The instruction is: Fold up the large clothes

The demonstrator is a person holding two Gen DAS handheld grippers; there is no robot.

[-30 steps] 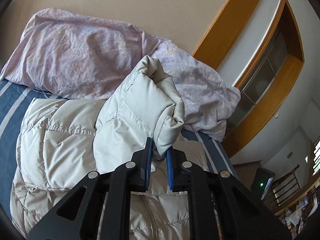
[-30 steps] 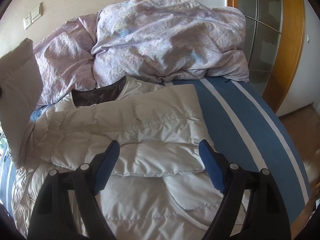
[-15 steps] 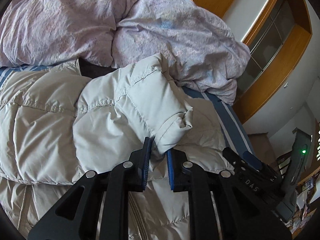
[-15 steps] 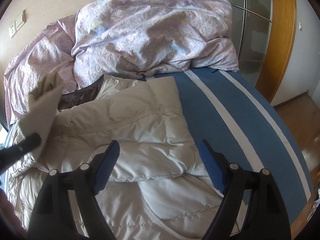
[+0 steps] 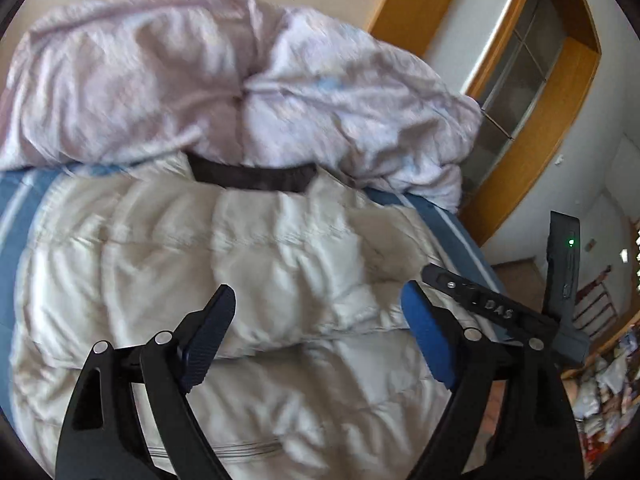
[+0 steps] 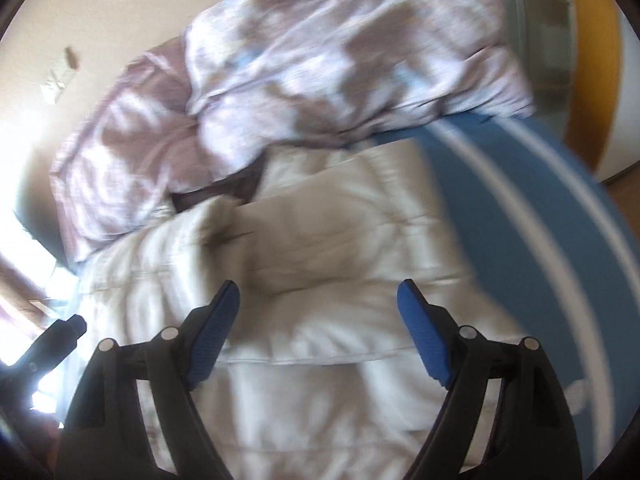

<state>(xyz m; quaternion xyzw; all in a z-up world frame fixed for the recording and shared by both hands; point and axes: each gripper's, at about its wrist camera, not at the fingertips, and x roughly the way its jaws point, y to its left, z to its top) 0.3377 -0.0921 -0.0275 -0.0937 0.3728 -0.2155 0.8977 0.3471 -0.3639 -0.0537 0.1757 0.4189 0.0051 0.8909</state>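
Ahead of the left hand-held gripper [image 5: 318, 332], whose jaws stand wide and empty, a pale quilted down jacket [image 5: 248, 264] lies spread on the blue striped bed [image 5: 12, 240], sleeves folded across its chest, dark collar lining toward the rumpled lilac duvet [image 5: 240, 92] beyond. It looks light, puffy and slick, likely to spring back once released.

Ahead of the right hand-held gripper [image 6: 318, 328], also spread wide and holding nothing, the same jacket fills the blurred middle, the folded sleeve's edge just beyond the fingertips. I would pinch the hem at a stitched seam, where the filling is thin.
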